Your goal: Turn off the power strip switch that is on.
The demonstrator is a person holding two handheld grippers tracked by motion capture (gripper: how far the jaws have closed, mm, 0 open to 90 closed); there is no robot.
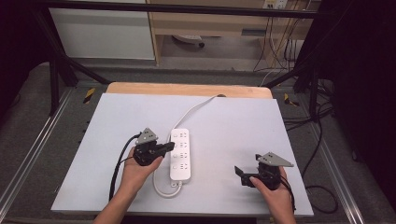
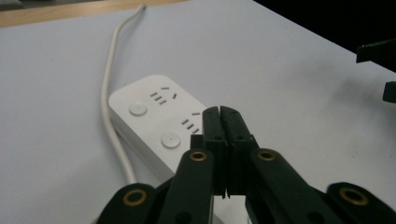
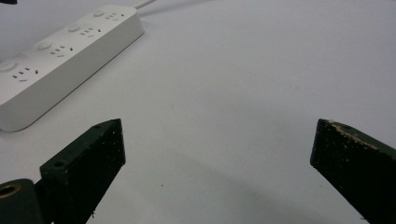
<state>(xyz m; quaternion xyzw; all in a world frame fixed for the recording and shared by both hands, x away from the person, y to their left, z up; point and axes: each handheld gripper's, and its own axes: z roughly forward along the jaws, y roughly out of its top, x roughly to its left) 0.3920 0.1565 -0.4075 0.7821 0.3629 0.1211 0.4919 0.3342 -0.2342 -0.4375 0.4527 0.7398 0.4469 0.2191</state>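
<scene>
The white power strip [image 1: 180, 154] lies lengthwise near the middle of the pale grey table [image 1: 233, 126], and everything here sits around it. The left gripper [image 1: 171, 146] hangs over its left edge, jaws pressed flat together with nothing between them, tips above one of the round buttons [image 2: 170, 140] beside a socket. To my eye the job in hand is pressing that switch with the closed tips. To do it well, the tips should come straight down on the button's centre, not its rim, with a short firm push; a slanted push would likely skid the light strip sideways across the smooth tabletop.

The right gripper [image 1: 246, 176] rests well to the right of the strip, jaws spread wide and empty. It could steady the strip's near end if it starts to slide.

The strip is a glossy hard plastic bar with rounded corners, a row of slotted sockets, each with a flat round button beside it. Its cord [image 1: 196, 108], white and rubbery, runs from the far end towards the table's back edge; a loop [image 1: 163, 189] curls off the near end. The jaws are matt black plastic with brass-coloured rivets [image 2: 198, 155]; the right gripper's pads [image 3: 348, 154] look scuffed and dusty.
</scene>
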